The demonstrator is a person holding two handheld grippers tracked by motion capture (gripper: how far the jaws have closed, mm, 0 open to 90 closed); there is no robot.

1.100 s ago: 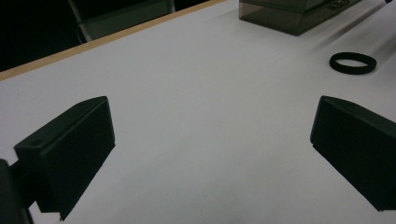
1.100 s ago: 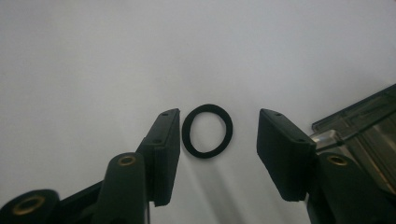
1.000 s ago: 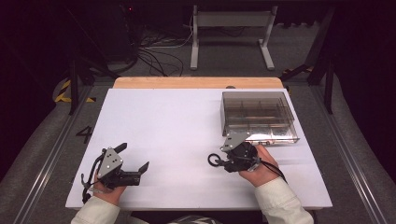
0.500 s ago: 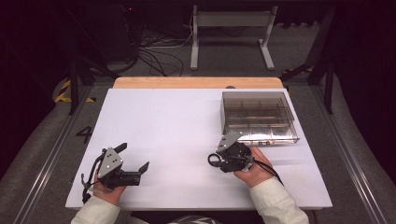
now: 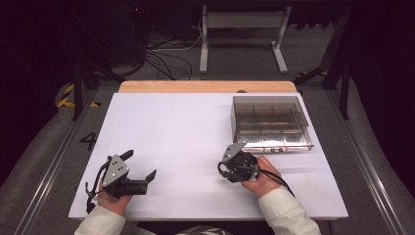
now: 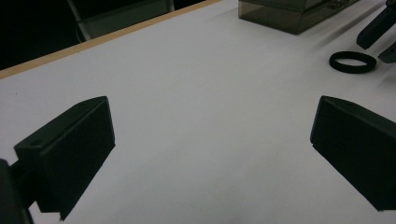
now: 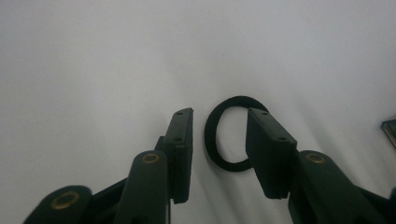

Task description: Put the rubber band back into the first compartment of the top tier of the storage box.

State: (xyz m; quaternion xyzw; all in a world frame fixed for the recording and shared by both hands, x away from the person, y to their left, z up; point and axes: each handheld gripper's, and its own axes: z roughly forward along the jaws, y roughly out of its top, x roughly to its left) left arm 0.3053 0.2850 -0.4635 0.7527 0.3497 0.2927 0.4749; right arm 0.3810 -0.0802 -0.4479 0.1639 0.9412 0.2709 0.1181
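Note:
A thin black rubber ring (image 7: 210,131) lies flat on the white table (image 5: 186,127). My right gripper (image 7: 219,116) is open and tilted down over it; its jaws straddle the ring's left side and the right jaw covers part of the band. From above, the ring (image 5: 221,169) sits just left of the right gripper (image 5: 226,167). My left gripper (image 5: 142,164) rests at the table's front left, jaws wide open with nothing between them. The left gripper view looks between its own jaws (image 6: 210,140) across bare table to the ring (image 6: 352,61) and the right gripper's fingertips (image 6: 376,30).
A smoky clear plastic compartment box (image 5: 271,122) with its lid shut stands at the back right, just beyond the right hand; its corner (image 6: 289,11) shows in the left gripper view. A wooden strip (image 5: 205,86) edges the table's far side.
The right gripper has slid a little to the left, closing in over the ring. The ring and the left gripper have stayed put.

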